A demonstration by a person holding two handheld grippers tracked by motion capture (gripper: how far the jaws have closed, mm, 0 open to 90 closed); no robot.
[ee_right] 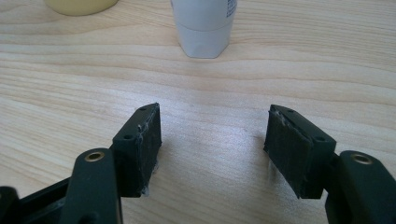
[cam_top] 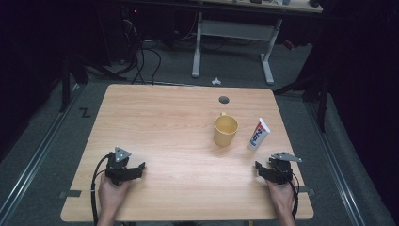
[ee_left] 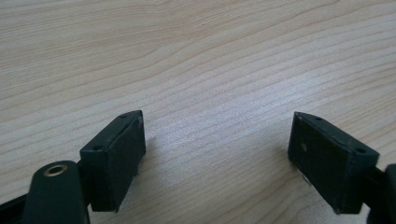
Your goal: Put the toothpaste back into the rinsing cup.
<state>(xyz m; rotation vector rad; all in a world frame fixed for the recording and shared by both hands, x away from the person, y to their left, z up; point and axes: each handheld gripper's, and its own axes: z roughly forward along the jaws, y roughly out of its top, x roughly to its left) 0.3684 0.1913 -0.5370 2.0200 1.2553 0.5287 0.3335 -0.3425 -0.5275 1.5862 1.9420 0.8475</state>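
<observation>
Both grippers, left (cam_top: pixel 141 167) and right (cam_top: pixel 258 165), rest spread and empty. The tube (cam_top: pixel 258 134) probably squashes; pinch low. The mug (cam_top: pixel 225 130) looks rigid.

In my right gripper view, the top edge cuts off the yellow mug (ee_right: pixel 80 5), leaving its base, and the white tube (ee_right: pixel 203 27), leaving its cap end. From the high view, the tube's lettering is too small to read. My forearms run off the bottom edge. The room beyond the table (cam_top: pixel 155 122) is too dark to make out.
</observation>
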